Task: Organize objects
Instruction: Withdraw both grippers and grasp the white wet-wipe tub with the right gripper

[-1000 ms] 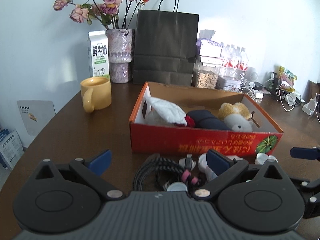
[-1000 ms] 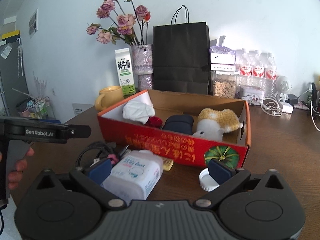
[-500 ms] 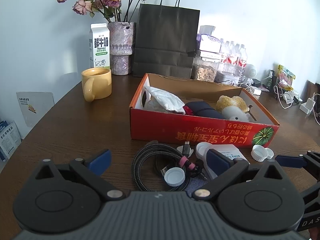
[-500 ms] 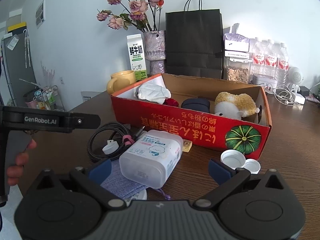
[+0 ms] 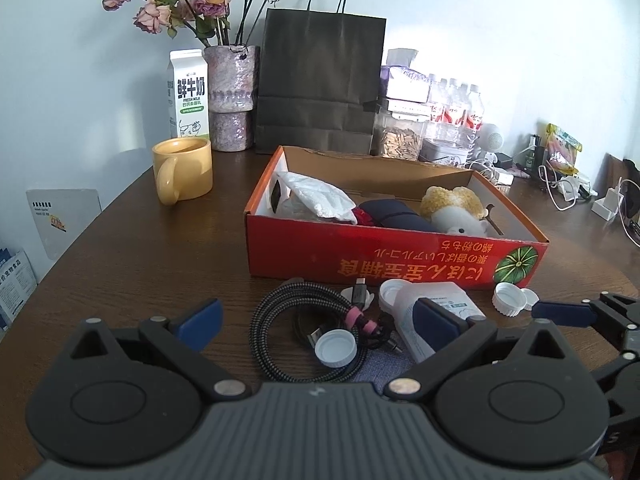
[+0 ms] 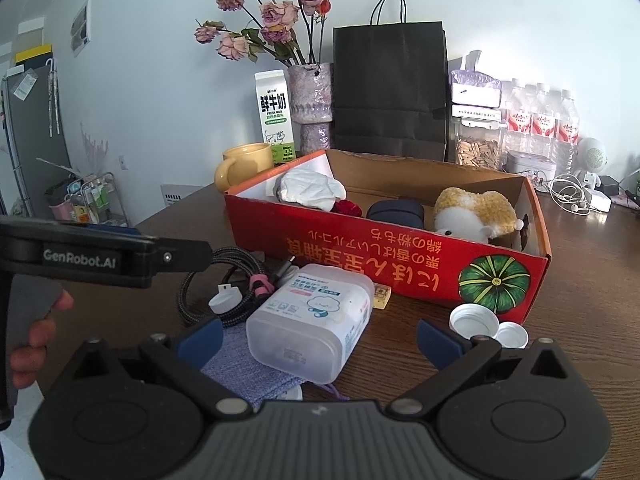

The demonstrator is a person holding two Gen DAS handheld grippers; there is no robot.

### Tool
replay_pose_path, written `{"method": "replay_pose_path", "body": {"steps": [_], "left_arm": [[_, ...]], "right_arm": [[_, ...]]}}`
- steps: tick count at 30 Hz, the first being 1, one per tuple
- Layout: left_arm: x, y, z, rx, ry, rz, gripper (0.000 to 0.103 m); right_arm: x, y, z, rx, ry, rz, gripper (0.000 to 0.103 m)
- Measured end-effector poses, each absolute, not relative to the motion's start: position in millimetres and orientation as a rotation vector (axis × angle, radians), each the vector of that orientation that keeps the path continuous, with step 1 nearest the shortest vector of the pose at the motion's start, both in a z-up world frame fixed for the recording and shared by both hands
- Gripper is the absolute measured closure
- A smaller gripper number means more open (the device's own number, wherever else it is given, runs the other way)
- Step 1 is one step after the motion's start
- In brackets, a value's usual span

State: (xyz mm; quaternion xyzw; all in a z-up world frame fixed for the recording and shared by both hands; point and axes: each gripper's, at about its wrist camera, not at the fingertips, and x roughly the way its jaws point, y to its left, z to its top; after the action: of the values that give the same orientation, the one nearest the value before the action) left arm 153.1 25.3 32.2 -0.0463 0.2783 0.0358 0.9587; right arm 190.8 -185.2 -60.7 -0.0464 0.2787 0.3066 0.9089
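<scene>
Lying just ahead between the wide-open, empty jaws of the right gripper (image 6: 318, 338), the plastic wipes box (image 6: 310, 326) points its long axis toward the red box (image 6: 384, 252); left gripper (image 5: 316, 322) jaws also open, empty.

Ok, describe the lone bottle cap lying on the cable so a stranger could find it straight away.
Start at the long red cardboard box in the middle of the brown wooden table. In front of it lies a coiled black braided cable. The small white plastic bottle cap rests open side up on that coil, alone, unlike the two white caps side by side by the box's pumpkin corner.

Three loose caps (image 5: 335, 347), one box (image 5: 400, 256), one mug (image 5: 184, 176), one cable (image 5: 304, 320).
</scene>
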Motion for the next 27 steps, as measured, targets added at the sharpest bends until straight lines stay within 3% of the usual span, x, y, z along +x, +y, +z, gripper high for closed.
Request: {"method": "replay_pose_path", "body": {"steps": [5,7,10,11,27], "left_arm": [[148.9,31.9,30.9,-0.1,0.569,0.089,0.0],[146.7,34.9,30.8,-0.105,0.569,0.096,0.0],[142.7,40.0,30.6,-0.115,0.567,0.107,0.0],[141.3,42.1,30.2,-0.118,0.568,0.11,0.0],[127.1,48.3,26.4,-0.156,0.591,0.136,0.0]], "right_arm": [[200.8,-164.6,-70.4,-0.076,0.604,0.598,0.0],[206.3,-154.1,-74.8,-0.076,0.6,0.56,0.005],[218.9,-140.9,-82.4,-0.097,0.607,0.478,0.025],[222.2,-140.1,-84.3,-0.086,0.619,0.469,0.037],[194.9,-180.3,-72.3,-0.024,0.57,0.526,0.039]]}}
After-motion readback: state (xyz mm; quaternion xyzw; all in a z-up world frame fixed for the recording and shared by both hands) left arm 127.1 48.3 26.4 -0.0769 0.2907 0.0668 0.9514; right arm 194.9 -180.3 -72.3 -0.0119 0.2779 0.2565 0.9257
